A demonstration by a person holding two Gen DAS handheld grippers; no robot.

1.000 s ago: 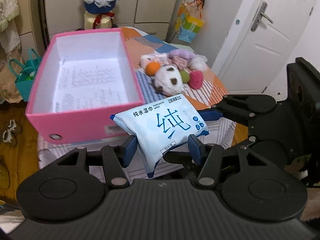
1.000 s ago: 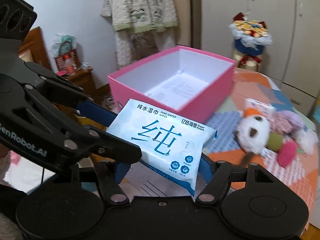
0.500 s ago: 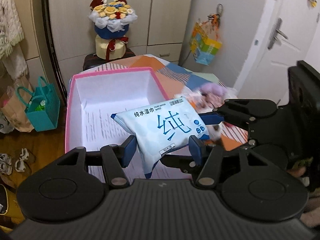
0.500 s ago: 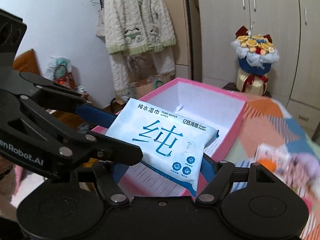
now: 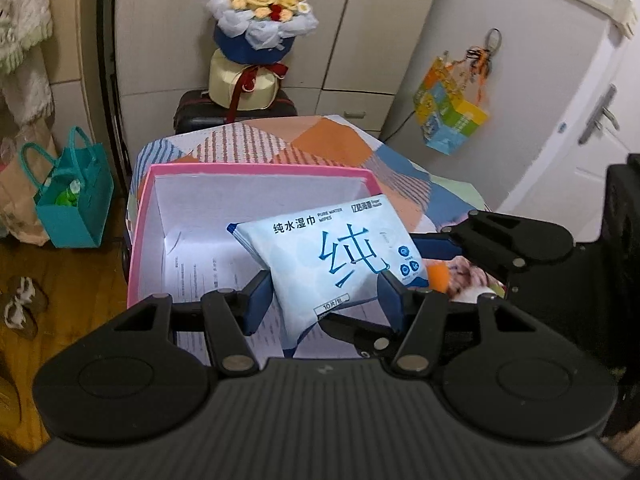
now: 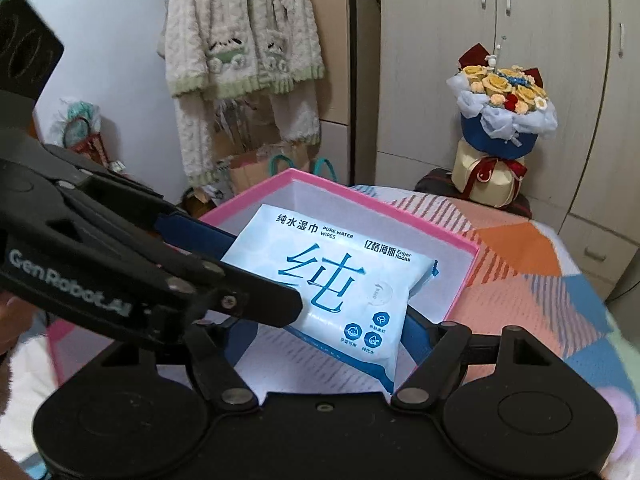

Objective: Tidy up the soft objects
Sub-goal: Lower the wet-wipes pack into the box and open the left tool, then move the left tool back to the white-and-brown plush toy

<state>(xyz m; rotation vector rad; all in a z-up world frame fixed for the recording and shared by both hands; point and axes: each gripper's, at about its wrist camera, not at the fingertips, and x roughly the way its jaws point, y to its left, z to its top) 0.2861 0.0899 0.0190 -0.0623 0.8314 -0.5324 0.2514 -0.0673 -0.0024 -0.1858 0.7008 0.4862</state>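
Note:
A light blue pack of wet wipes [image 5: 336,256] is held between both grippers over the open pink box [image 5: 256,170]. My left gripper [image 5: 324,300] is shut on the pack's near end. My right gripper [image 6: 324,320] is shut on the same pack [image 6: 336,280] from the other side; it shows at the right in the left wrist view [image 5: 500,240]. The pack hangs above the box's white inside, near its right wall. The pink box [image 6: 384,208] sits on a patchwork-covered table [image 6: 520,280]. Plush toys [image 5: 464,276] lie partly hidden behind the right gripper.
A flower bouquet [image 5: 260,12] stands on a dark case behind the table. A teal bag [image 5: 76,200] sits on the wooden floor at left. A coloured bag [image 5: 448,116] hangs at a white door. A fleece jacket [image 6: 240,52] hangs by the wardrobe.
Both grippers have carried the wipes pack from in front of the box to over its open inside. The plush toys have slid out of sight to the right.

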